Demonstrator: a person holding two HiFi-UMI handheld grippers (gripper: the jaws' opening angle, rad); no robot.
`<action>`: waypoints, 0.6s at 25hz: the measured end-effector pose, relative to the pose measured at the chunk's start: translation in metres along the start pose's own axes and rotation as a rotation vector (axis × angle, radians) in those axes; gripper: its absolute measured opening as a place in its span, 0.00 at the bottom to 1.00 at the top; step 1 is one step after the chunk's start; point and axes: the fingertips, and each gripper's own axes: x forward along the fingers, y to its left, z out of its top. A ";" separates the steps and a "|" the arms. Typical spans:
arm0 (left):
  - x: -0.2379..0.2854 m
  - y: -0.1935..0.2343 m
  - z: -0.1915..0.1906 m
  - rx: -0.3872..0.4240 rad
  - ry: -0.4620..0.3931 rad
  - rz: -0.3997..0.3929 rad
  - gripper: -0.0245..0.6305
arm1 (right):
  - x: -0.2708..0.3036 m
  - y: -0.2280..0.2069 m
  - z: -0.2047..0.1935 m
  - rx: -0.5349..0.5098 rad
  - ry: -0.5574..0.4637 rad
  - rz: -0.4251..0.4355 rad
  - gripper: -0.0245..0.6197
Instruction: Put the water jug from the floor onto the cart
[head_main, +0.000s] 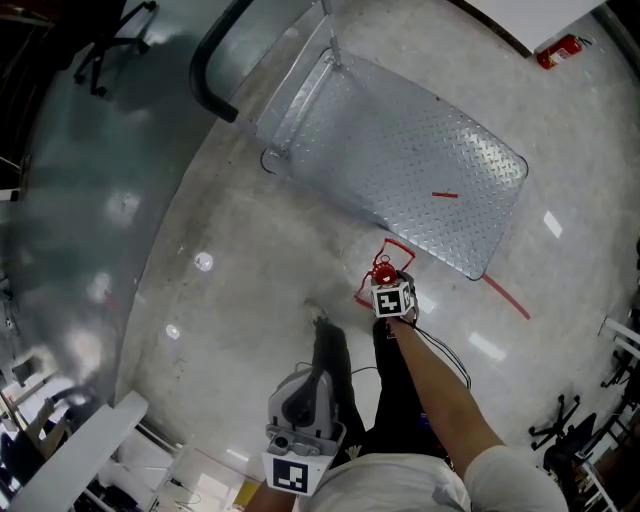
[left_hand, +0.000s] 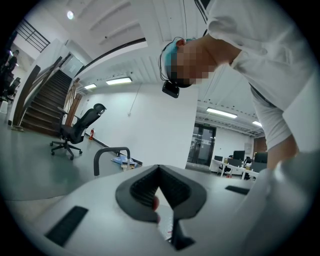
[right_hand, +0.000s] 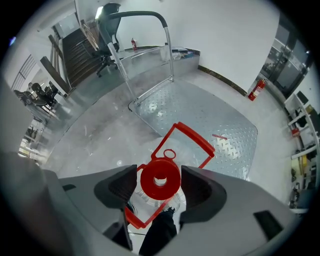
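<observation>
The water jug stands on the floor just off the near edge of the cart; it is clear plastic with a red cap and a red folding handle. My right gripper points steeply down over it. In the right gripper view its jaws stand open on either side of the cap, the right gripper not pressing on it. My left gripper is held low near the person's legs, pointing about level, jaws shut and empty. The left gripper view looks across the room.
The cart is a low diamond-plate deck with a black push handle at its far end. Red tape marks the floor beside it. A fire extinguisher stands by the wall. An office chair sits far left.
</observation>
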 end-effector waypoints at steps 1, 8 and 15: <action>0.000 0.001 0.000 -0.002 0.000 0.001 0.04 | 0.000 -0.001 0.001 0.005 0.001 -0.001 0.45; 0.000 0.001 -0.004 -0.001 0.007 0.001 0.04 | 0.011 -0.006 -0.004 -0.017 0.047 0.014 0.46; -0.002 0.006 -0.012 -0.002 0.023 0.007 0.04 | 0.017 -0.005 -0.006 -0.009 0.056 0.009 0.47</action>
